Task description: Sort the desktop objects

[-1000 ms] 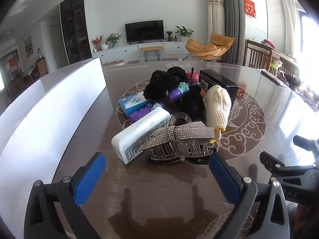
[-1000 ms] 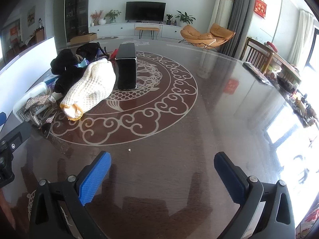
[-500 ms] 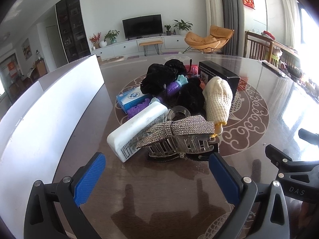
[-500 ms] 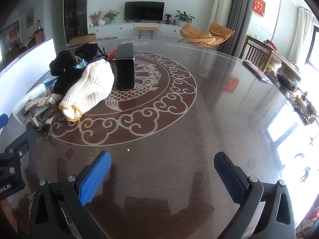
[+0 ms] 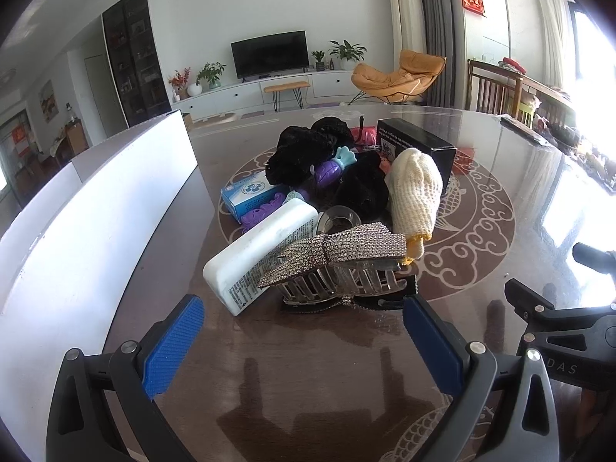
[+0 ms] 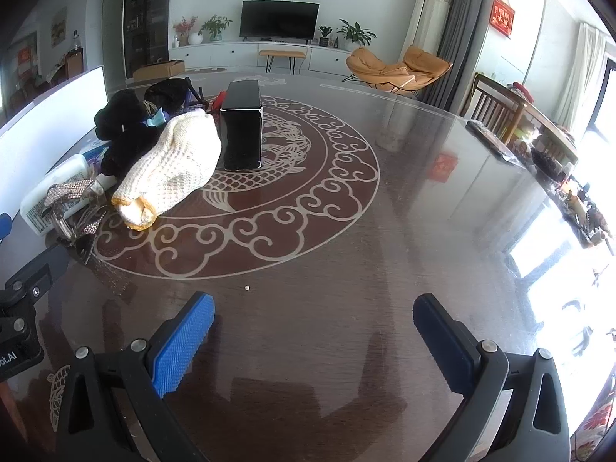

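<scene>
A pile of objects lies on the dark round table (image 5: 308, 385). Nearest my left gripper (image 5: 304, 331) is a rhinestone bow hair claw (image 5: 338, 265), just beyond the open fingertips. Beside it lie a white bottle (image 5: 258, 254), a cream knitted glove (image 5: 415, 196), a black box (image 5: 415, 146), black scrunchies (image 5: 304, 154), a blue-white carton (image 5: 250, 192) and purple toys (image 5: 331, 171). My right gripper (image 6: 312, 331) is open and empty over bare table, right of the pile; the glove (image 6: 173, 165) and the box (image 6: 242, 131) show at its far left.
A white board (image 5: 96, 208) stands along the table's left side. The right gripper's body (image 5: 558, 319) shows at the lower right of the left wrist view. A small white crumb (image 6: 247, 288) lies on the table. Chairs and clutter stand at the far right edge.
My left gripper has drawn slightly closer to the hair claw. The right gripper has barely moved. Both stay open.
</scene>
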